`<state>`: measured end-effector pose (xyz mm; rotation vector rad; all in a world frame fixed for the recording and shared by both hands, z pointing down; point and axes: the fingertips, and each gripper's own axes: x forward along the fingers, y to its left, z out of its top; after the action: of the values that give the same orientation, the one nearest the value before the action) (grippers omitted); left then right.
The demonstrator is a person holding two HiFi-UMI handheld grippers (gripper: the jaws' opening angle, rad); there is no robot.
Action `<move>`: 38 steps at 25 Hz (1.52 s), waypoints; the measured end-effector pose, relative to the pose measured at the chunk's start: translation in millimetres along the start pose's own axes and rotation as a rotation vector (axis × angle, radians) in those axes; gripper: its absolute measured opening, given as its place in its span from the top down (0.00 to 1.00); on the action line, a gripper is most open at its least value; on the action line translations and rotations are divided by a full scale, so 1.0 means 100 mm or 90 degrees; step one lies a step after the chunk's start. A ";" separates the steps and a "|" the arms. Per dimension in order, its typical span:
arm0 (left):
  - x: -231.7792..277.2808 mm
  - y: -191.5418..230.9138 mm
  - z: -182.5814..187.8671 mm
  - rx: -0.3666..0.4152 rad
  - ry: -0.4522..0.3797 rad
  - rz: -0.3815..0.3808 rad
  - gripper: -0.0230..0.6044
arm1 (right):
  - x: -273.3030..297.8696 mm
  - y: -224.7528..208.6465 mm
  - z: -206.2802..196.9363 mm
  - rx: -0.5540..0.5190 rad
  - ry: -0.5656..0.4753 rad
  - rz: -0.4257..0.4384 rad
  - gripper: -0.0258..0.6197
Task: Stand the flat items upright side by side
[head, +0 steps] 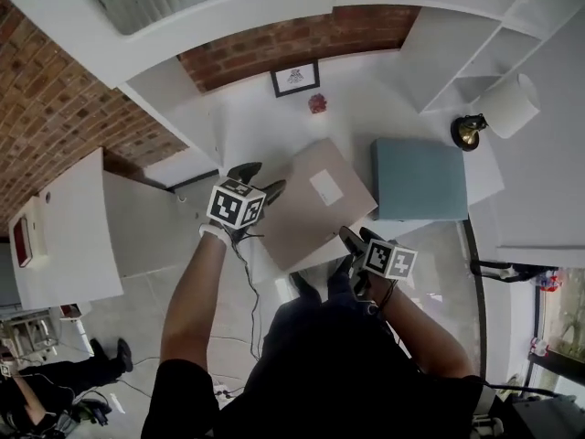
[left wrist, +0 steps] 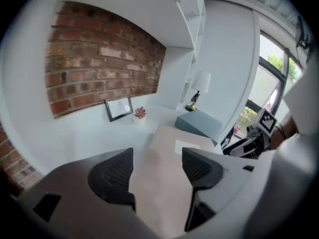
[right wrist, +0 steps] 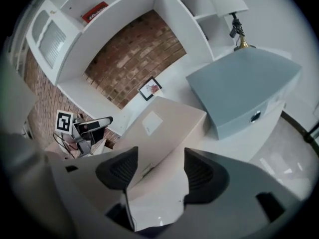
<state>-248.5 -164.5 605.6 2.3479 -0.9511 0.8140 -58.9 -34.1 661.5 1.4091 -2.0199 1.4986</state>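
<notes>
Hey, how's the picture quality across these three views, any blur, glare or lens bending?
Head view: evenly lit and sharp, with the shelves bowed by the wide lens. Left gripper view: the tan box goes soft and smeary between the jaws, and the window is washed out. Right gripper view: strong fisheye curve on the brick wall, with dark corners.

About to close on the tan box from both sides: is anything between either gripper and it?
Nothing visible stands in the way. The left gripper has its jaws open towards the left edge of the tan box. The right gripper, also open, faces the box's near corner. The blue-grey box lies flat close by on its right, outside both approaches.
</notes>
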 end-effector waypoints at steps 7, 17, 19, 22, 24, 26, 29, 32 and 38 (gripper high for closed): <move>0.87 0.01 0.06 0.010 0.156 -0.128 0.47 | 0.28 -0.13 -0.07 0.154 0.028 0.056 0.42; 1.33 0.02 -0.17 -0.062 0.266 -0.220 0.45 | 0.60 -0.33 -0.02 0.221 0.038 0.033 0.38; 1.33 -0.01 -0.21 -0.089 0.271 -0.239 0.44 | 0.63 -0.34 -0.04 0.213 0.048 0.023 0.39; 1.29 -0.09 -0.28 -0.075 0.283 -0.255 0.45 | 0.63 -0.34 -0.05 0.205 0.061 0.019 0.39; 1.25 -0.10 -0.28 -0.068 0.276 -0.248 0.45 | 0.61 -0.33 -0.02 0.190 0.063 0.020 0.40; 1.17 -0.08 -0.27 -0.074 0.260 -0.240 0.45 | 0.58 -0.29 0.04 0.163 0.060 0.017 0.41; 1.00 -0.04 -0.23 -0.088 0.221 -0.226 0.45 | 0.52 -0.17 0.14 0.108 0.052 0.014 0.41; 0.78 0.00 -0.14 -0.100 0.172 -0.204 0.45 | 0.46 -0.02 0.29 0.038 0.039 0.016 0.41; 0.28 0.05 0.01 -0.111 0.077 -0.147 0.45 | 0.32 0.34 0.57 -0.119 0.020 0.023 0.42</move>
<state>-235.2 -181.1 624.5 2.1807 -0.6576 0.7393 -83.5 -99.4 638.2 1.2739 -2.1140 1.2987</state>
